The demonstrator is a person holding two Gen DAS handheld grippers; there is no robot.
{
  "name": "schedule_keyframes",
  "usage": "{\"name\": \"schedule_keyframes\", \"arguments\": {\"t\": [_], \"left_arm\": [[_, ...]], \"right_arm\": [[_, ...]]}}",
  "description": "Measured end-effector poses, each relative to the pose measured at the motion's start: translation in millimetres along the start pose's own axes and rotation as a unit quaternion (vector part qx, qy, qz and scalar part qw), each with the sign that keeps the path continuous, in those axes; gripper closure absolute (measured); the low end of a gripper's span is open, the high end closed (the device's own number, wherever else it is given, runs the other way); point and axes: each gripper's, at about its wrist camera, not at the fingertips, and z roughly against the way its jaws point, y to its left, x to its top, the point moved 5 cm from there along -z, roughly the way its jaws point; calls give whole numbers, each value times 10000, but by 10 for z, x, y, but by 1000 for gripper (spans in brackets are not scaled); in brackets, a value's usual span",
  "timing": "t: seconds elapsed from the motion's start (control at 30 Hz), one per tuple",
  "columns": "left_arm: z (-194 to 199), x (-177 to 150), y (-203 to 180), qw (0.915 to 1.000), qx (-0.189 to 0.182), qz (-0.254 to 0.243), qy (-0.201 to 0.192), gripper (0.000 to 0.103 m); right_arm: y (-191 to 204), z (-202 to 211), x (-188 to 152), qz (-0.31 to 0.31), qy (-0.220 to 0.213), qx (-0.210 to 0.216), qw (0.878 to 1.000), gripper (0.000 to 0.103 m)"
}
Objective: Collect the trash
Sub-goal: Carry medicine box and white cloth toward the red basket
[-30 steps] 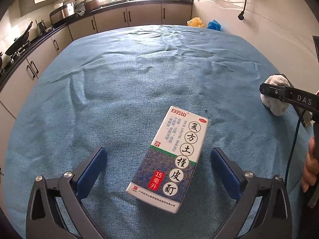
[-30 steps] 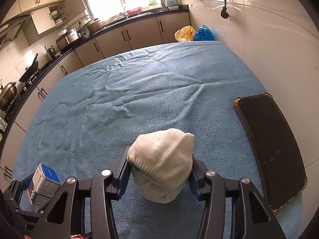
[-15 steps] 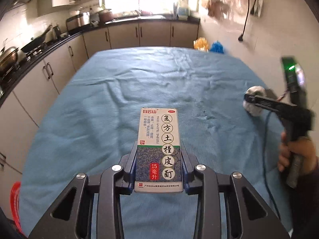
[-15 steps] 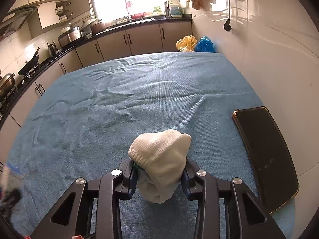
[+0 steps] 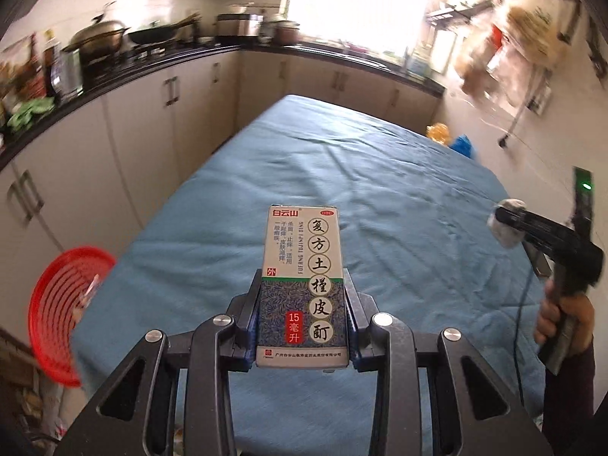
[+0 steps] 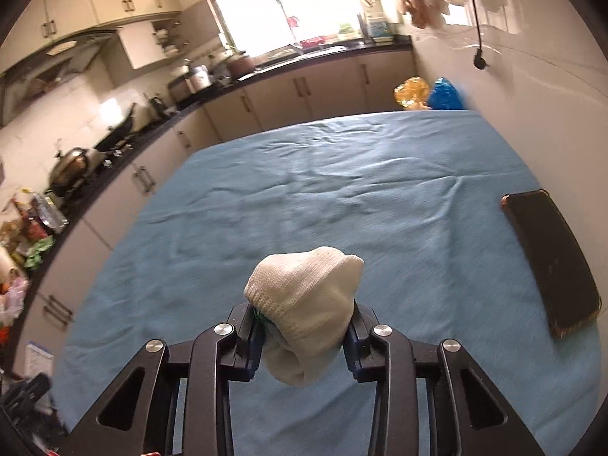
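A bench [image 5: 380, 190] draped in a wrinkled blue cloth [image 6: 323, 197] fills most of both views, with cream cabinets [image 5: 133, 133] under a dark counter running along its left side and far end, and a bright window behind. Off the bench's near left corner, lower down, stands a red basket [image 5: 64, 311]; it is blurred, so its contents are unclear. A black phone [image 6: 551, 262] in an orange-edged case lies flat on the cloth near the wall, well apart from everything else. Beyond the far right corner sit a yellow bag [image 6: 412, 93] and a blue bag [image 6: 446, 95], touching each other. The left gripper [image 5: 303, 326] is clamped on a box [image 5: 303, 285] printed with Chinese characters, gripping its lower half and holding it clear of the cloth, long side pointing away from the camera. The right gripper [image 6: 303, 336] is pressed against both sides of a white sock [image 6: 304, 304], rolled into a bundle that bulges up and forward past the fingertips and also hangs above the cloth. In the left view a hand [image 5: 566, 323] holds the right gripper's black handle at the right edge.
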Motion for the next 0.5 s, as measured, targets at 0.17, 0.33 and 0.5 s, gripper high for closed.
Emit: {"name": "schedule_keyframes", "arguments": {"t": [0.17,0.33,0.5], "left_arm": [[154,-104,268,9992,363,96,-97,69],[289,-148,438,9972,711,76,-241,69],[397,-169,582,9936,1070,38,-371,69]], "right_arm": [[376,191,-185,50,53,417,9991,66],[807,272,-428,304,156,726,9968,66],[1232,272,-687,573,361,1031,9924,66]]}}
